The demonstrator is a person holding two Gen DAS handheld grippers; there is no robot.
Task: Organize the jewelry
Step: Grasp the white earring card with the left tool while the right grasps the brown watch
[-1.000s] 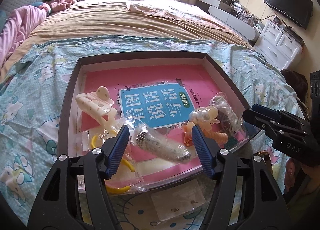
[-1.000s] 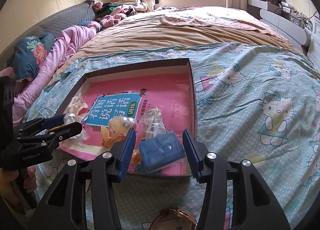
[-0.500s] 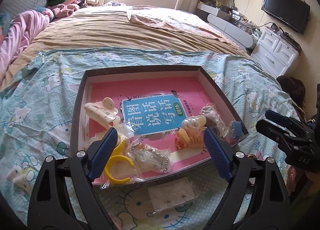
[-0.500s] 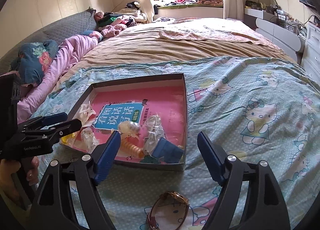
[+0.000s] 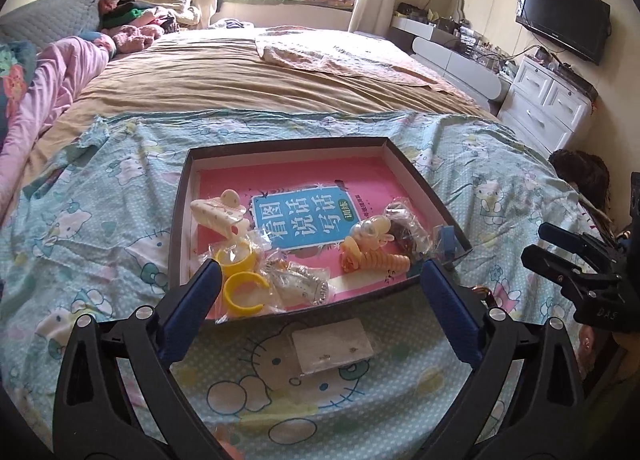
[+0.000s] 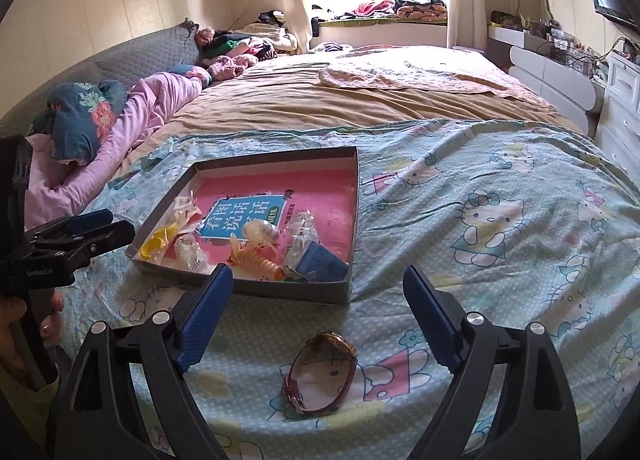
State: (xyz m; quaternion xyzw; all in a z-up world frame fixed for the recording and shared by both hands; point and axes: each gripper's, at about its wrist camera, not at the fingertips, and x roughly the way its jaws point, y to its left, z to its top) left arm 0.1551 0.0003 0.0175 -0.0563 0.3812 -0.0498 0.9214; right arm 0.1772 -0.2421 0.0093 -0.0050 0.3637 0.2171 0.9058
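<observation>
Both grippers are hovering above the patterned bedspread point(image 6: 500, 196) at the near end of the bed. The left gripper point(image 5: 320, 292) is holding its jaws wide apart with nothing between them, poised over the near edge of the shallow dark box point(image 5: 420, 176). The box is lying on the bedspread and is containing a pink booklet point(image 5: 304, 216), a cream hair claw point(image 5: 218, 212), yellow bangles in clear wrap point(image 5: 240, 280), a bagged silver piece point(image 5: 308, 292), an orange spiral tie point(image 5: 380, 262) and a blue case point(image 6: 324, 266) at its near right corner. A small earring card point(image 5: 332, 344) is resting on the bedspread just outside the box, between the left fingers. The right gripper point(image 6: 316, 304) is likewise keeping its jaws wide and empty, with a brown-strapped wristwatch point(image 6: 320, 372) lying on the bedspread between its fingers, near the box but apart from it.
</observation>
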